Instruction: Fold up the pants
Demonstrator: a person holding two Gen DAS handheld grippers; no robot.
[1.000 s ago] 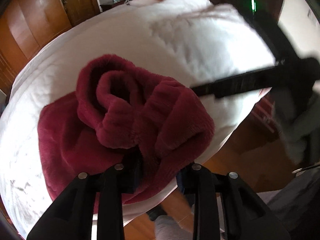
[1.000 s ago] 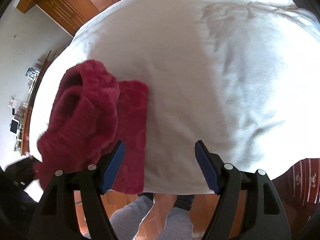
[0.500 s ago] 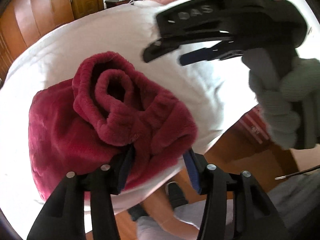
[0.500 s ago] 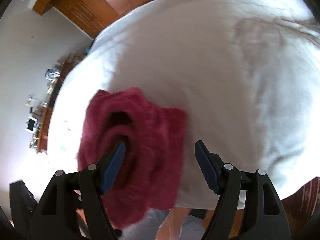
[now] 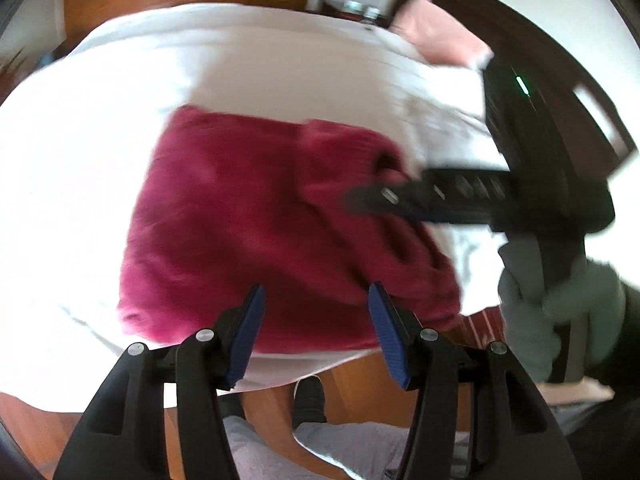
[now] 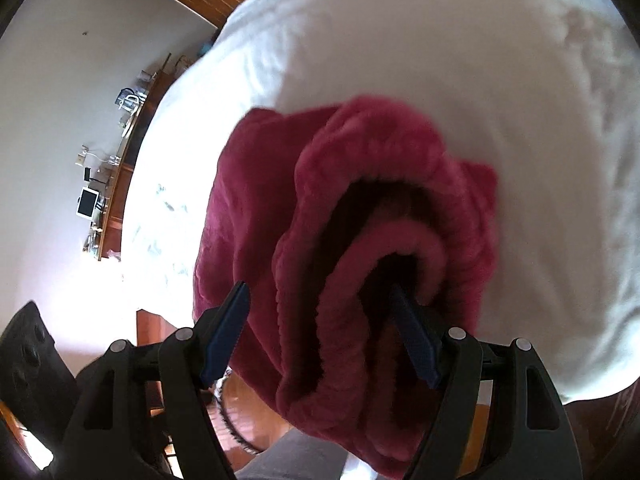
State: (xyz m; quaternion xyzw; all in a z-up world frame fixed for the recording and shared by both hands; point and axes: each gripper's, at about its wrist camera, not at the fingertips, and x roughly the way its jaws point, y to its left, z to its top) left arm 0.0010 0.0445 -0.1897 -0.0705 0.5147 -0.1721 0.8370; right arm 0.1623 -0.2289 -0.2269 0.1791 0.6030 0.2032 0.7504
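The dark red fleece pants [image 5: 256,224] lie bunched at the near edge of a bed covered with a white bedspread [image 5: 80,152], part of the bundle overhanging the edge above the wooden floor [image 5: 264,404].

Left tool [image 5: 316,332]: jaws apart, nothing between the blue pads [image 5: 246,336]; it hovers at the near hem of the pants, contact not confirmed.

Right tool [image 6: 320,332]: jaws apart. The ribbed waistband roll [image 6: 384,216] fills the gap between them; the right-hand finger [image 6: 414,340] sits inside the fold opening, the left-hand finger outside the fabric. In the left wrist view the right tool [image 5: 384,198] reaches across from the right, its tips over the far right part of the pants, held by a grey-gloved hand [image 5: 560,312].

Surroundings: pink pillow [image 5: 440,36] at the far end of the bed; a wooden shelf [image 6: 116,176] with small items along the white wall; the person's grey-trousered legs [image 5: 328,452] below the bed edge. The left view is motion-blurred.
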